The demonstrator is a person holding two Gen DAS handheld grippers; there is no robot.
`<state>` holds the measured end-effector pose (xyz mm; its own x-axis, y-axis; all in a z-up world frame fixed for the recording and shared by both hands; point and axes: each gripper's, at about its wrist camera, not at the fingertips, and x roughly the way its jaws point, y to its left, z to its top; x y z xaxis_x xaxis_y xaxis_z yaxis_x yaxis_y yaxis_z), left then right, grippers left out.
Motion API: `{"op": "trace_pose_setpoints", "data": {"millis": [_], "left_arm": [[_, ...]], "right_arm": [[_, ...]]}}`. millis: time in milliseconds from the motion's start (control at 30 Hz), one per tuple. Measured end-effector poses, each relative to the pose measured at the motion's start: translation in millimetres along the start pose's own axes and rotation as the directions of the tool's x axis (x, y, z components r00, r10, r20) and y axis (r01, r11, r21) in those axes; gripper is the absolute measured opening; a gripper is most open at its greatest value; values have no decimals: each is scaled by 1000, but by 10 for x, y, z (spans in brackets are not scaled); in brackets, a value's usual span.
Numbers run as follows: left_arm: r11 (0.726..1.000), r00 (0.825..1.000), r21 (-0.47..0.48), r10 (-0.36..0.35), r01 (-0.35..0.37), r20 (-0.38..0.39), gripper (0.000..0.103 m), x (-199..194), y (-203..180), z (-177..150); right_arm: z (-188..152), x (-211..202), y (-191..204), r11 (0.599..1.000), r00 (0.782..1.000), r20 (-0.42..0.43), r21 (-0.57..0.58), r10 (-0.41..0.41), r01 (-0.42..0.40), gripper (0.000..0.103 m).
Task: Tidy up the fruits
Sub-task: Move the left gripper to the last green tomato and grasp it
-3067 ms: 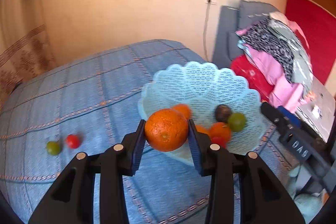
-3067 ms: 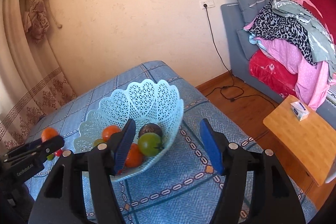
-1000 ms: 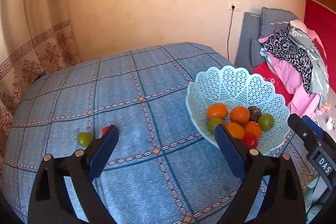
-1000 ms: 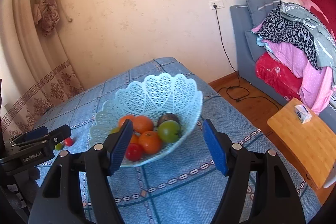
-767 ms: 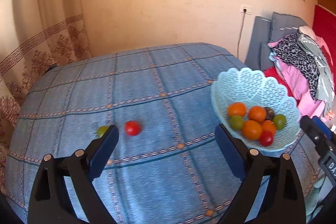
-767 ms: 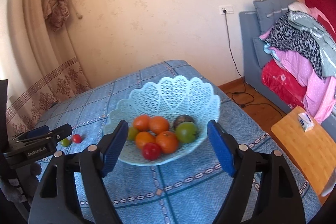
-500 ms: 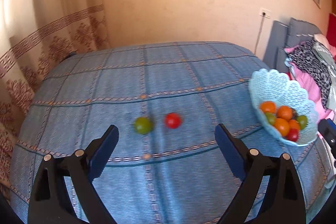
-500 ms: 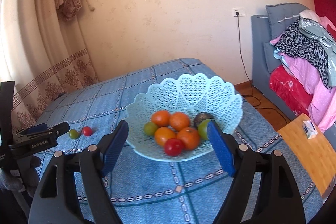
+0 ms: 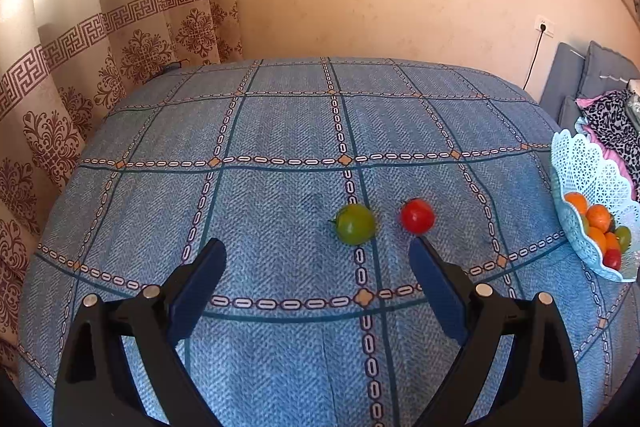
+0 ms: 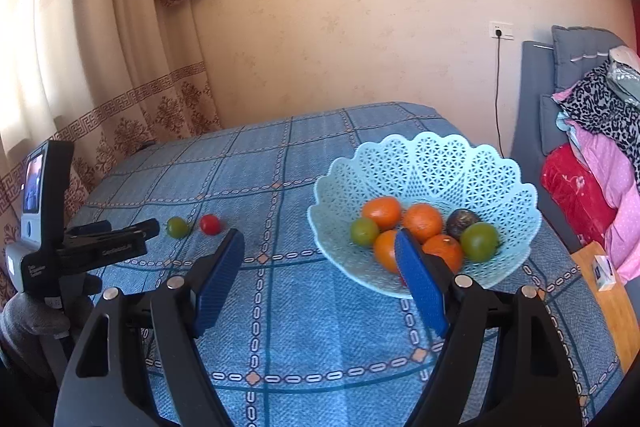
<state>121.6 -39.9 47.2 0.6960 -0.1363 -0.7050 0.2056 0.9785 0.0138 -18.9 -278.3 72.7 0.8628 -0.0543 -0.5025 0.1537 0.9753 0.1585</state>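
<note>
Fruit mostly sits gathered already: the pale blue lattice plastic basket with a scalloped rim [image 10: 432, 163] holds several orange citrus fruits [image 10: 422, 221], a light green round fruit [image 10: 364, 231], a larger green one [image 10: 479, 241], a dark brownish fruit [image 10: 460, 221] and a small red one mostly hidden behind the right claw's finger. Two pieces lie loose on the blue checked cloth of the desk [image 9: 280, 131], well apart from the basket: a small green tomato [image 9: 355, 224] and, just beside it without touching, a small red tomato [image 9: 417, 216]. The left claw [image 9: 318, 255] is spread wide and empty, low over the cloth and near both tomatoes, the red one just beyond its right finger. The right claw [image 10: 320, 247] is likewise wide and empty, near the basket's front rim. Judging from this, the task looks largely done, with these two tomatoes left to carry across; the left claw seems placed to take one of them next, though which one cannot be told. Being round, either may roll if nudged.
</note>
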Motion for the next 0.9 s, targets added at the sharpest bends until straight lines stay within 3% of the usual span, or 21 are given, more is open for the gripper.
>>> {"op": "trace_pose_setpoints", "data": {"millis": [133, 500, 600, 667, 767, 900], "left_arm": [[1000, 1000, 20, 3, -2, -20, 91, 153, -28, 29], [999, 998, 47, -17, 20, -59, 70, 503, -134, 109], [999, 997, 44, -25, 28, -71, 58, 596, -149, 124], [999, 996, 41, -31, 35, -78, 44, 655, -157, 127], [997, 995, 40, -64, 67, -75, 34, 678, -159, 120], [997, 996, 16, -73, 74, -53, 31, 628, -107, 99]], "right_arm": [[-37, 52, 131, 999, 1000, -20, -32, 20, -21, 79], [-121, 213, 312, 995, 997, -65, -82, 44, -50, 79], [-134, 245, 342, 994, 996, -77, -89, 50, -57, 79], [-141, 273, 366, 993, 995, -88, -95, 56, -65, 79], [-141, 312, 417, 991, 994, -95, -116, 58, -69, 79], [-129, 385, 495, 986, 989, -121, -137, 80, -96, 79]]}}
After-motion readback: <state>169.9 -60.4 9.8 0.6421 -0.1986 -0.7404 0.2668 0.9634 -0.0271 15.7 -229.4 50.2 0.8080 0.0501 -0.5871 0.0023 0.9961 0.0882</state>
